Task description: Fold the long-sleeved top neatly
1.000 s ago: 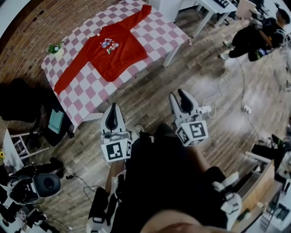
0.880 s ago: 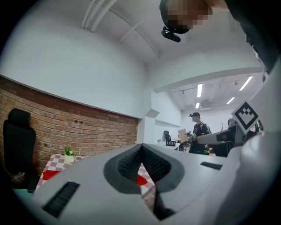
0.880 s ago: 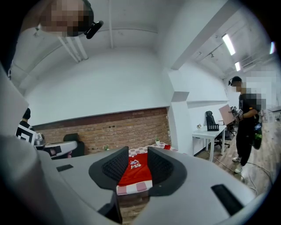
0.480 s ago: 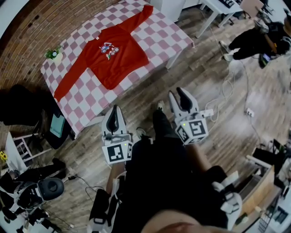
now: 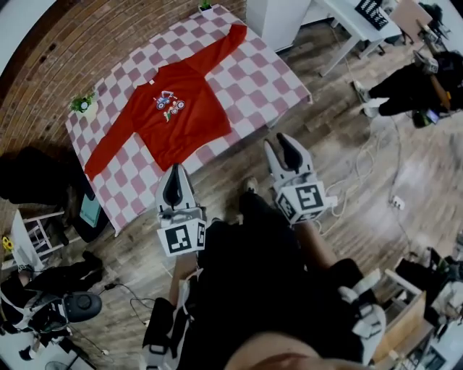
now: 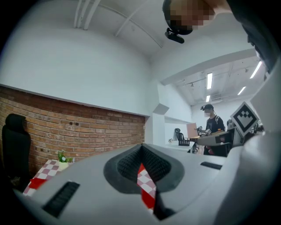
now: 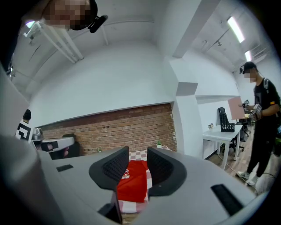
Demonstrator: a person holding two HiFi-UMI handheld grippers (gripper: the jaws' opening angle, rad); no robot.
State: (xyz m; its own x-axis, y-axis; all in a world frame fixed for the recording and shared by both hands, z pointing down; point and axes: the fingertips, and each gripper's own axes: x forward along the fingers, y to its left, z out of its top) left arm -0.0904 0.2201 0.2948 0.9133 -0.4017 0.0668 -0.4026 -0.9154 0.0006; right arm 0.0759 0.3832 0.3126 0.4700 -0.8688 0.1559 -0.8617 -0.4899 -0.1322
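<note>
A red long-sleeved top (image 5: 173, 112) with a small print on the chest lies spread flat, sleeves out, on a table with a red-and-white checked cloth (image 5: 253, 72). Both grippers hang over the wooden floor short of the table's near edge. My left gripper (image 5: 173, 186) is shut with nothing in it; its view shows only a sliver of checked cloth (image 6: 145, 184) past the touching jaws. My right gripper (image 5: 282, 153) stands open and empty, and the top (image 7: 134, 180) shows between its jaws, far ahead.
A small potted plant (image 5: 85, 102) sits on the table's left corner. A dark chair (image 5: 36, 173) and gear stand left of the table. White desks (image 5: 347, 22) and a person (image 5: 416, 79) are at the upper right. Cables (image 5: 369, 152) trail over the floor.
Both grippers have moved forward toward the table, which now sits closer and lower in the head view. The jaws have not changed; the top lies as before.
</note>
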